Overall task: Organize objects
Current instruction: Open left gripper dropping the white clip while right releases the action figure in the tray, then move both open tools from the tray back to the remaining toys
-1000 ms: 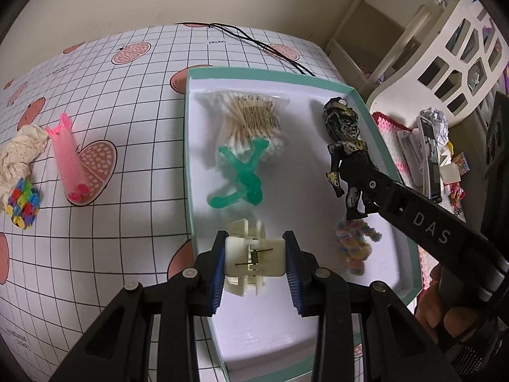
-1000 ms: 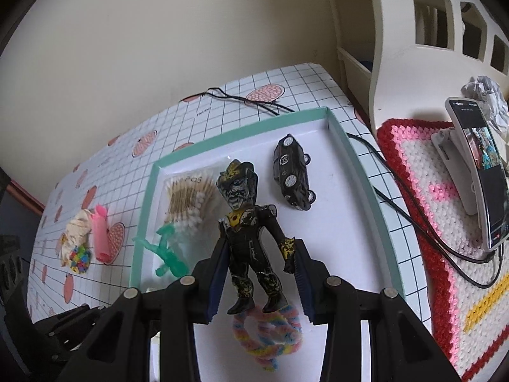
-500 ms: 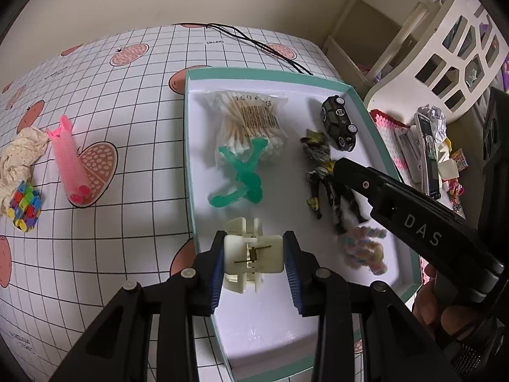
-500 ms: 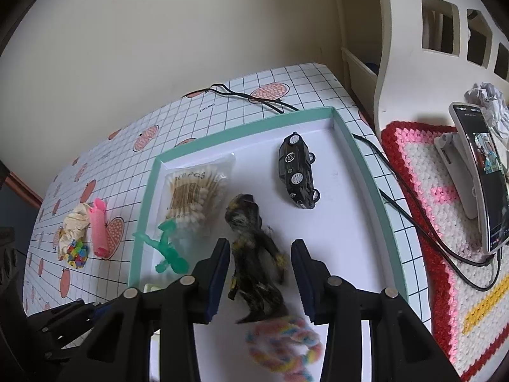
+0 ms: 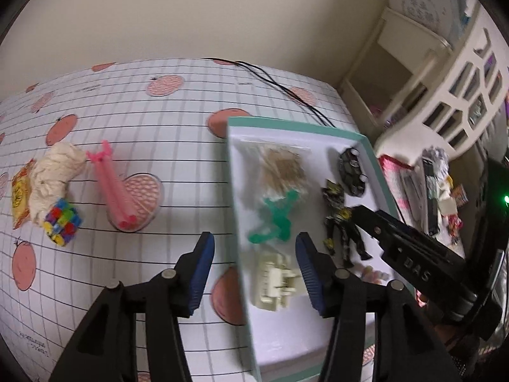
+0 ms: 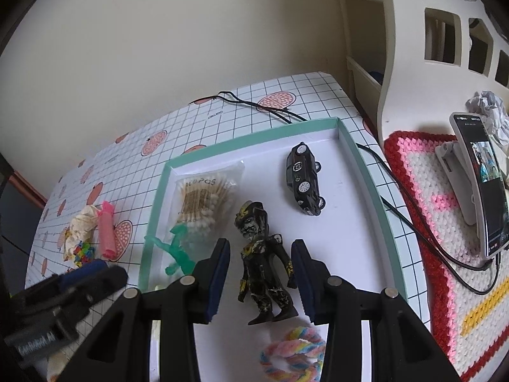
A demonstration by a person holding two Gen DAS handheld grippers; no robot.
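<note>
A white tray with a teal rim [image 5: 305, 127] [image 6: 254, 132] lies on the checked tablecloth. A cream claw clip [image 5: 275, 281] lies on the tray's near left part, below my left gripper [image 5: 254, 237]. The left jaws are opening and the pads stand clear of the clip. A black and yellow toy figure [image 6: 264, 270] [image 5: 342, 226] lies flat in the tray between the fingers of my right gripper [image 6: 261, 243]. That gripper is open, with a gap on both sides of the figure.
Also in the tray are a bag of cotton swabs [image 6: 205, 194], a green figure [image 5: 276, 219], a black toy car [image 6: 303, 180] and a rainbow loop [image 6: 292, 350]. Left on the cloth lie a pink roller [image 5: 113, 187], a cream cloth [image 5: 54, 172] and a coloured cube [image 5: 62, 221]. A phone [image 6: 482, 184] stands on the right.
The left jaws have widened, let go of the cream clip and drawn up and back. The toy figure, upright between the right fingers a second ago, has toppled flat into the tray.
</note>
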